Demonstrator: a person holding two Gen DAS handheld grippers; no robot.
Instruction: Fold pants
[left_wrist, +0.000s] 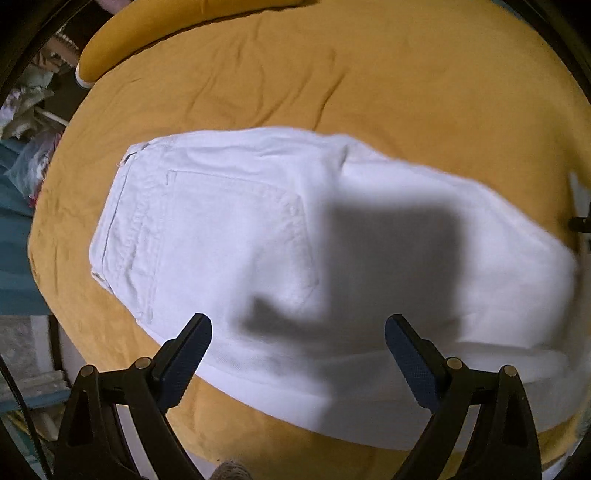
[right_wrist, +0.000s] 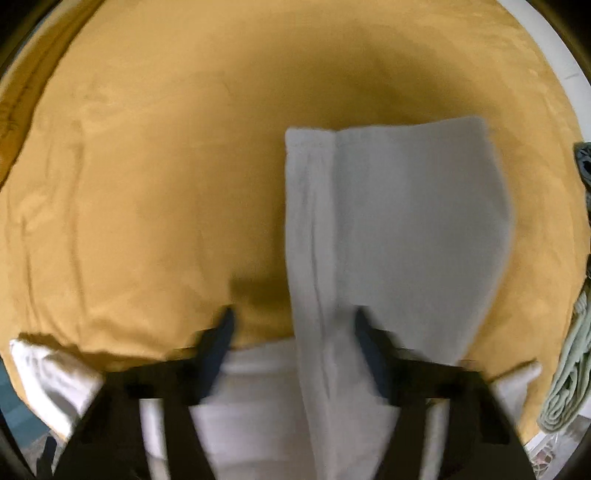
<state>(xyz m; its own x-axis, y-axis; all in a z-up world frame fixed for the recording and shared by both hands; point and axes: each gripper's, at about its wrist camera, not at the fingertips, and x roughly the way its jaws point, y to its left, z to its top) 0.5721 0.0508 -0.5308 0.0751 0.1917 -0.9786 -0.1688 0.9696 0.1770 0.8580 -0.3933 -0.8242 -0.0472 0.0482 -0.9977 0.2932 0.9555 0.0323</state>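
White pants (left_wrist: 229, 236) lie on a mustard-yellow bed cover (left_wrist: 369, 92), waistband to the left and a back pocket facing up. My left gripper (left_wrist: 298, 326) hovers over their near edge, jaws wide open with nothing between them; its shadow falls on the cloth. In the blurred right wrist view a pants leg (right_wrist: 399, 221) runs from its hem at the far end down toward the camera. My right gripper (right_wrist: 294, 319) stands above the leg's left edge. Its fingers are apart and one fold of the cloth lies below the gap; no pad presses on it.
A yellow pillow (left_wrist: 155, 33) lies at the far left of the bed. Clutter (left_wrist: 26, 110) stands beyond the bed's left edge. A pale green cloth (right_wrist: 569, 373) hangs at the right edge, and a white cloth (right_wrist: 48, 373) lies at the near left corner.
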